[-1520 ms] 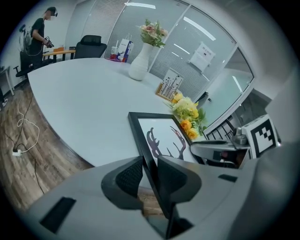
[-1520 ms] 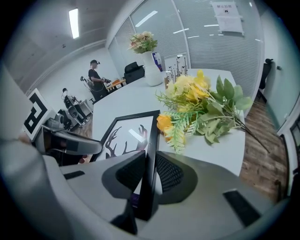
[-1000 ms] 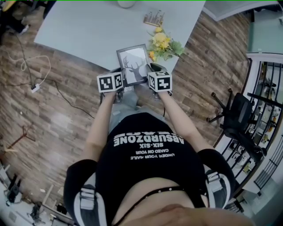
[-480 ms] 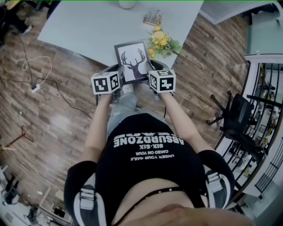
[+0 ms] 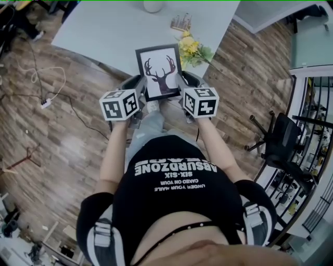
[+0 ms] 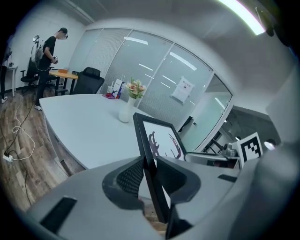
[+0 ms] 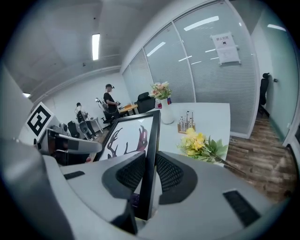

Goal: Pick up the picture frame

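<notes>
The picture frame (image 5: 160,72) is black with a dark antler print on white. It hangs in the air above the near edge of the table, held by its two side edges. My left gripper (image 5: 139,84) clamps the left edge and its jaws are closing on it. The left gripper view shows the frame (image 6: 157,140) edge-on between the pads of that gripper (image 6: 150,180). My right gripper (image 5: 183,81) is shut on the right edge. In the right gripper view the frame (image 7: 131,136) stands between the ribbed pads of that gripper (image 7: 149,173).
The pale table (image 5: 104,31) carries yellow flowers (image 5: 193,49) just right of the frame, a small holder (image 5: 180,22) and a white vase (image 5: 153,5) at the far edge. An office chair (image 5: 281,135) stands at right. Cables (image 5: 41,78) lie on the wooden floor at left.
Both grippers have risen with the picture frame, lifting it off the table and closer to the head camera. The frame now tilts more upright.
</notes>
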`<state>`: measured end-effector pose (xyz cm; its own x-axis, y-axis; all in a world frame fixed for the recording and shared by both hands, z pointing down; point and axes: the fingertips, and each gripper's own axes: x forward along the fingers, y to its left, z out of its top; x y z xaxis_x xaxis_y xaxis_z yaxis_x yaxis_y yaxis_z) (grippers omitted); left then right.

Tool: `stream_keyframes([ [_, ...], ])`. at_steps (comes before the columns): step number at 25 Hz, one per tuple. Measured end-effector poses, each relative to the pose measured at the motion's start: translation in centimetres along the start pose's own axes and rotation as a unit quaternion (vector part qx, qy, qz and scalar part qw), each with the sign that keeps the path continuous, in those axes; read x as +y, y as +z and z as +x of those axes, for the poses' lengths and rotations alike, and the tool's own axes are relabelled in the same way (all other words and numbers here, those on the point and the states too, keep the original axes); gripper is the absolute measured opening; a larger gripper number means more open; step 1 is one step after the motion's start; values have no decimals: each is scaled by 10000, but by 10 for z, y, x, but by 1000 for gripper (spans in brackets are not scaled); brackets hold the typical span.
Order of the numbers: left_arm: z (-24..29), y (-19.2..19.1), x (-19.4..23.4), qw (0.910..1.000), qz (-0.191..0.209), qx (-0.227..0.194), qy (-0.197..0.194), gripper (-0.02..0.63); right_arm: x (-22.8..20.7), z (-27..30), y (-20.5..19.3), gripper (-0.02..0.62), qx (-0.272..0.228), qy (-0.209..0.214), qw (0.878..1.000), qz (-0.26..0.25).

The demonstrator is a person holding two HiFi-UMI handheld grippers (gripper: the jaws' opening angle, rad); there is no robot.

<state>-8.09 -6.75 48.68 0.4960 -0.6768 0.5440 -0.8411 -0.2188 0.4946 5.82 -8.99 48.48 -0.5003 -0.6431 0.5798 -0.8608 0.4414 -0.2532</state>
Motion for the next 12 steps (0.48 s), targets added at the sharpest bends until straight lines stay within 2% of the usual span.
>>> stream_keyframes([
  [6, -34, 9, -23, 9994, 65, -308, -153, 94, 18, -38, 14, 84, -322, 146, 9993, 73],
  [12, -59, -4, -40, 9988, 263, -370, -156, 94, 31, -68, 6, 84, -430, 199, 9988, 102],
])
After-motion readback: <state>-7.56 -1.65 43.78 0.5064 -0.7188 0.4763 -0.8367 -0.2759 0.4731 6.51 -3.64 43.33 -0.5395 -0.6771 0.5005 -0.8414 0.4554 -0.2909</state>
